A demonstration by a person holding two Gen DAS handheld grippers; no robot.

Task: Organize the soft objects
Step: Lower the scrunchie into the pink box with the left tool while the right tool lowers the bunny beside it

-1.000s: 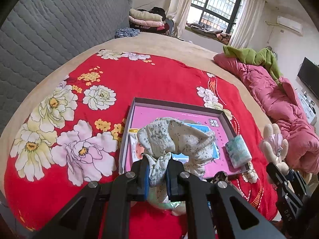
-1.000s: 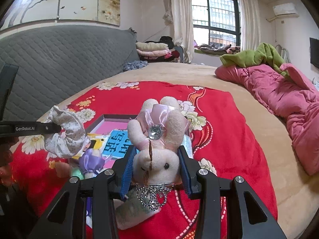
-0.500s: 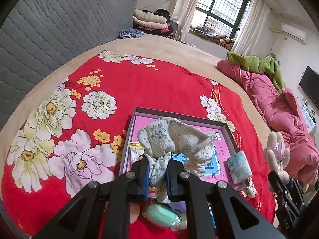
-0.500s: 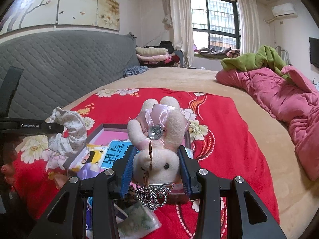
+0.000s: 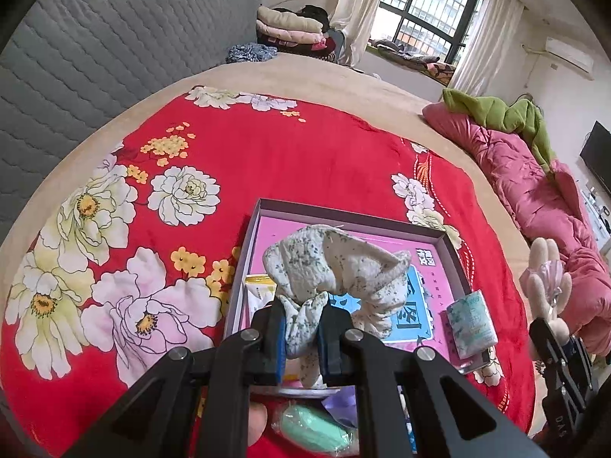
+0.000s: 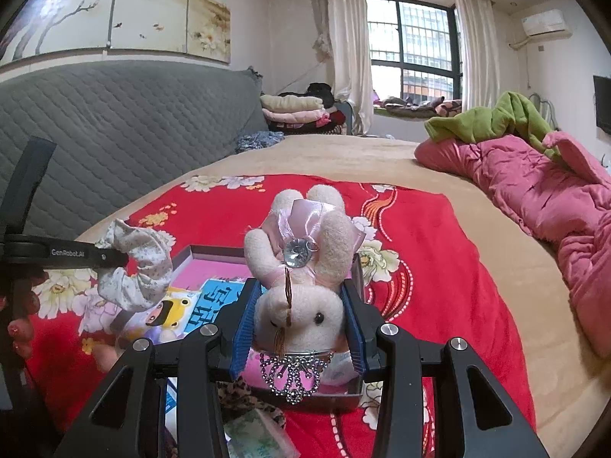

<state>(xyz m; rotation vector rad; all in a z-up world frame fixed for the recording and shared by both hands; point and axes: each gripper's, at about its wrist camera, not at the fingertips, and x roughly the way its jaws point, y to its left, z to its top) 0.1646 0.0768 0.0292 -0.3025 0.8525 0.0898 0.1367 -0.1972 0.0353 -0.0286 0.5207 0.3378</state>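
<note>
Red floral blanket [image 5: 267, 160] spreads under everything you are working over, laid on a tan bedspread [image 6: 343, 156], with a rumpled pink quilt [image 6: 534, 191] and a green garment [image 6: 492, 118] along the right side and a grey quilted headboard [image 5: 114, 38] to the left. On the blanket lies a shallow grey box with a pink printed bottom [image 5: 343, 215]. A pale teal tissue packet [image 5: 471, 324] leans on the box's right edge, and a mint-green soft object [image 5: 317, 429] lies just below your left tool, partly hidden by its frame.

Your left gripper [image 5: 301, 334] is pinched on a white floral fabric scrunchie [image 5: 336, 267], which hangs above the box's open interior, blocking part of the printed bottom. Your right gripper [image 6: 298, 328] is clamped on the head of a cream plush bunny with a pink ribbon and a gem [image 6: 301, 263], held upside down over the box's near right corner; a beaded tiara dangles beneath it.
</note>
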